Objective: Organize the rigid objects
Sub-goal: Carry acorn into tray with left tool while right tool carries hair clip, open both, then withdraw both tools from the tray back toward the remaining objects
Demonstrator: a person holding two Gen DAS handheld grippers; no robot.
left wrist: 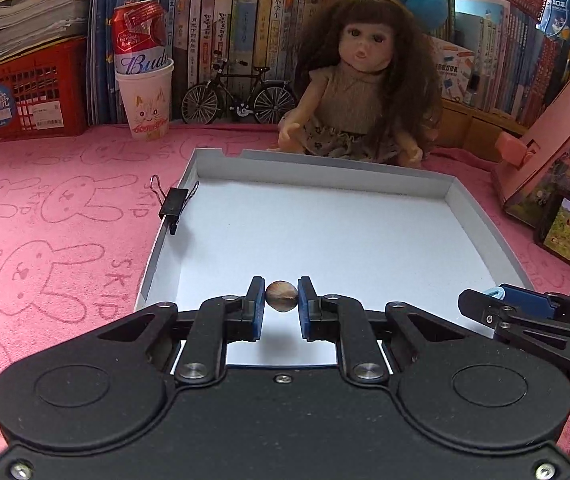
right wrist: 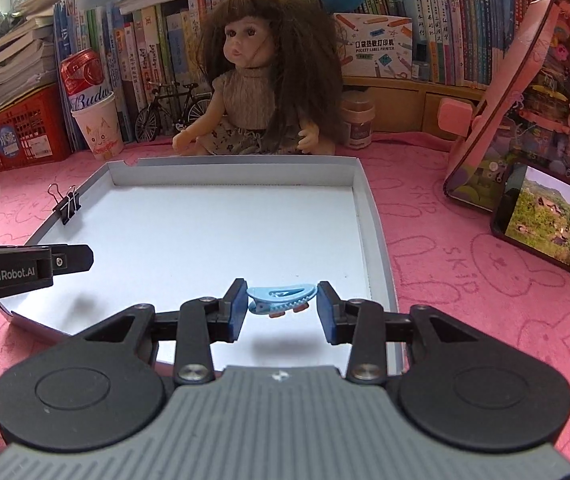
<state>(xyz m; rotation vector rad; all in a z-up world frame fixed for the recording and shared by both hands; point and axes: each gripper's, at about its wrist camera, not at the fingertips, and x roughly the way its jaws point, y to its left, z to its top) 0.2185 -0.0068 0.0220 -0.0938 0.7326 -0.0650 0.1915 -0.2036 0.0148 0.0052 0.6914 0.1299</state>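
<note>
Evidently, little has been sorted: only a black metal binder clip (left wrist: 174,203) is fixed on the wall of the shallow white cardboard tray (left wrist: 405,174). A small brown rounded shell (left wrist: 281,296) is pinched by the left gripper (left wrist: 281,298), and a light-blue plastic hair clip (right wrist: 281,298) by the right gripper (right wrist: 281,300), both held above the tray's near end, not yet released.

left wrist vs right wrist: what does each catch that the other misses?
Only left wrist: the left gripper with jaws shut on a small brown shell-like piece, held above the tray.

Only right wrist: the right gripper with jaws closed on a light blue hair clip, plus a small jar beside the doll.

Both: the white tray, the black binder clip on its left wall, the doll, the red beer can in a paper cup, and the model bicycle.
</note>
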